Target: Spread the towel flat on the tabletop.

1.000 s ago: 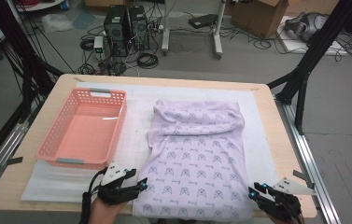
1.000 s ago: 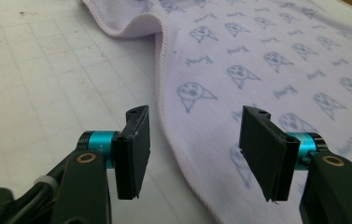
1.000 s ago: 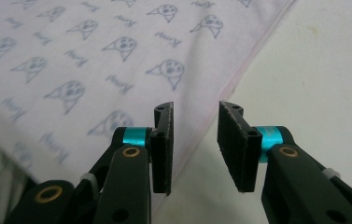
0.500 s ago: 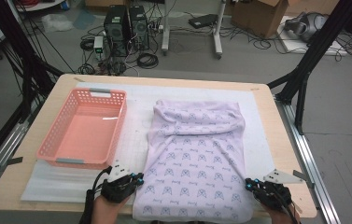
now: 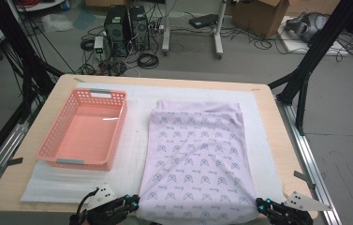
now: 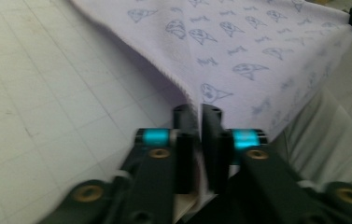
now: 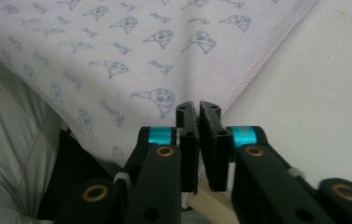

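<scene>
High view: lay flat on the white foam mat (image 5: pixel 136 93) of the bench (image 5: pixel 277 140), a lilac printed cloth (image 5: pixel 195 159), far end folded over, near edge reaching the bench's front. Stood just left of it, apart, a pink basket (image 5: pixel 83 129). Sat at the near left corner of the cloth the left tongs (image 5: pixel 134 202), at the near right corner the right tongs (image 5: pixel 260 203), each tip touching the hem, hands cut off by the lower edge. Left gripper view: pinched the cloth's corner (image 6: pixel 239 60) between nearly closed black jaws, the hem running down into the narrow gap; had just been easing apart slightly, fabric between them; stretched tight toward the far corner, with the mat's grid (image 6: pixel 47 93) on the left. Right gripper view: pressed almost together on the other corner (image 7: pixel 131 60), the pink-stitched hem entering the slit between the jaws; had just been loosening a little with cloth between; seen beside, bare white mat (image 7: pixel 323 93) at right.
</scene>
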Demonstrator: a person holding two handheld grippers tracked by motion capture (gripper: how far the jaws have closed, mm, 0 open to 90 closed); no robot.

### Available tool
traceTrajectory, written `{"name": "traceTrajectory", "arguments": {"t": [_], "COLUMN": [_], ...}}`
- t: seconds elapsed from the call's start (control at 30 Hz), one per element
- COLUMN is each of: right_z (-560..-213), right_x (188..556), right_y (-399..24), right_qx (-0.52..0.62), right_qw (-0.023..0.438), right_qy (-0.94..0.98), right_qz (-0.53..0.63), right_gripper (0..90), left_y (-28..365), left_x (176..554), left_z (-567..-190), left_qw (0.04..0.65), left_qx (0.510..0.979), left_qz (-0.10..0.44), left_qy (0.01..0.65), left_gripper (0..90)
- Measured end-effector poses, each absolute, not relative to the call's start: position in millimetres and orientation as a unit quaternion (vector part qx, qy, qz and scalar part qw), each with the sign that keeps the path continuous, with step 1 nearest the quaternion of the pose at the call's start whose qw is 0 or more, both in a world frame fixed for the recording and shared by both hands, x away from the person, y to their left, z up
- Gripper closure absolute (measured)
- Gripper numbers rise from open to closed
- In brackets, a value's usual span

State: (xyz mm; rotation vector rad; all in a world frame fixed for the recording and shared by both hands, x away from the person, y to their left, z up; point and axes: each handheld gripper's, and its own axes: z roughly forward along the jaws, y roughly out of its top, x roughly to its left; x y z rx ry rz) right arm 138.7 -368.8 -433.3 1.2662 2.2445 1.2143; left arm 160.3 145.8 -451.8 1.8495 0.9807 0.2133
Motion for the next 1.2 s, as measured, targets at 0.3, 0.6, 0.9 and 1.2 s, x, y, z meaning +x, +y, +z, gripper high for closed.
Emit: {"name": "traceTrajectory", "arguments": {"t": [0.3, 0.6, 0.9, 1.2], "right_z": [-435, -444, -448, -435], "right_x": [171, 212, 209, 182], "right_y": [-365, -354, -352, -364], "right_qx": [0.456, 0.478, 0.468, 0.456], "right_qw": [0.171, 0.194, 0.169, 0.152], "right_qy": [0.775, 0.769, 0.779, 0.766], "right_qz": [0.402, 0.379, 0.382, 0.428], "right_gripper": [73.3, 65.4, 88.0, 88.1], "left_y": [135, 114, 109, 124], "left_x": [210, 250, 242, 216], "left_z": [-454, -453, -452, -446], "left_qw": [0.482, 0.457, 0.441, 0.476], "left_qx": [0.757, 0.775, 0.796, 0.78], "left_qz": [0.121, 0.103, 0.111, 0.092], "left_qy": [0.424, 0.425, 0.4, 0.395], "left_gripper": [51.9, 49.1, 87.8, 88.0]}}
